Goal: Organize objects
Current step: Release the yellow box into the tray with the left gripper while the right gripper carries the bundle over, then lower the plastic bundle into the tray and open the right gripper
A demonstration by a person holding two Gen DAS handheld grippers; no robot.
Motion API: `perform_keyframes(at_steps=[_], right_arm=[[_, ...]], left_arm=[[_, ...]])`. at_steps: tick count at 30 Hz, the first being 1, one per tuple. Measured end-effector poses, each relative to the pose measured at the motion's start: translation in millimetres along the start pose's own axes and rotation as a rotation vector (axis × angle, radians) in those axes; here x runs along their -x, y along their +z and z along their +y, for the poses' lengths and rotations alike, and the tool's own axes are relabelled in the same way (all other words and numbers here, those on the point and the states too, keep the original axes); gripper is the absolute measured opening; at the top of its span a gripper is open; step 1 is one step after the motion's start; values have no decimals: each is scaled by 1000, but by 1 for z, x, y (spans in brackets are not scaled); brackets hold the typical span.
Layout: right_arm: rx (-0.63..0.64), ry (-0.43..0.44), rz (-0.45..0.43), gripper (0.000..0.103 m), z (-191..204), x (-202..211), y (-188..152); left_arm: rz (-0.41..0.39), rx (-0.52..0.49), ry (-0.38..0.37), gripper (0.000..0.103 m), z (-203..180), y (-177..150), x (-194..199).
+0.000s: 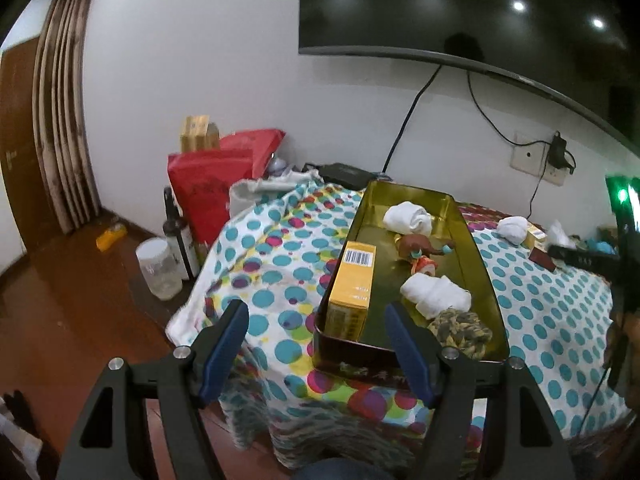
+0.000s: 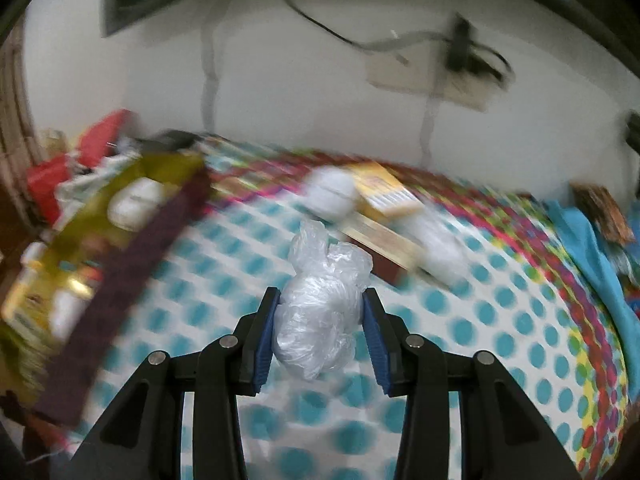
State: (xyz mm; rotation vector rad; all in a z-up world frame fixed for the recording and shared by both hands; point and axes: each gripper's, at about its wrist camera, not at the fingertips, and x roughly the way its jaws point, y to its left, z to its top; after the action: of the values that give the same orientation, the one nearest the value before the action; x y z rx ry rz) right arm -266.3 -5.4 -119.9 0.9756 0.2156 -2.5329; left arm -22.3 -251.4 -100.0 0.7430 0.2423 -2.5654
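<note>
the gold tin on the dotted cloth already holds a yellow box, white rolls and a figurine. right gripper pinches a crumpled plastic bag; left gripper is spread, empty. several items remain outside the tin.

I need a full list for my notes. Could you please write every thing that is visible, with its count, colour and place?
tin: one, gold inside, on the dotted cloth
yellow box: one, in the tin's left side
white rolls: two in the tin, one more on the cloth to the right
figurine: one, brown and orange, in the tin's middle
knit bundle: one, olive, in the tin's near end
cloth: one, white with teal dots
plastic bag: one, clear, crumpled
red bags: two, left of the cloth
jar: one, clear, on the floor
TV: one, black, on the wall
left gripper: open, empty
right gripper: shut on the plastic bag
</note>
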Motion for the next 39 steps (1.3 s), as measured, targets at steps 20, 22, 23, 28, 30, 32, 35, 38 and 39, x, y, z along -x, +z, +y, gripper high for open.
perform_keyframes(at_steps=[20, 22, 23, 28, 30, 32, 35, 38, 39], right_arm=[[233, 313, 43, 40, 201, 17, -5], [233, 319, 45, 40, 202, 17, -5], [232, 325, 48, 40, 203, 16, -5], [204, 358, 38, 81, 201, 20, -2], [198, 356, 2, 81, 196, 27, 0], [197, 331, -21, 81, 184, 32, 4], [187, 262, -36, 86, 157, 29, 7], [120, 185, -28, 90, 109, 19, 6], [94, 148, -22, 91, 89, 14, 5]], left_arm=[[6, 0, -1, 73, 0, -8, -8], [8, 1, -5, 73, 0, -8, -9], [7, 1, -5, 73, 0, -8, -9], [0, -16, -3, 73, -3, -9, -9], [-2, -20, -2, 73, -3, -9, -9], [-3, -25, -1, 73, -5, -10, -9], [-18, -33, -14, 73, -9, -10, -5], [-39, -48, -49, 73, -19, -10, 2], [-41, -53, -59, 73, -23, -9, 3]])
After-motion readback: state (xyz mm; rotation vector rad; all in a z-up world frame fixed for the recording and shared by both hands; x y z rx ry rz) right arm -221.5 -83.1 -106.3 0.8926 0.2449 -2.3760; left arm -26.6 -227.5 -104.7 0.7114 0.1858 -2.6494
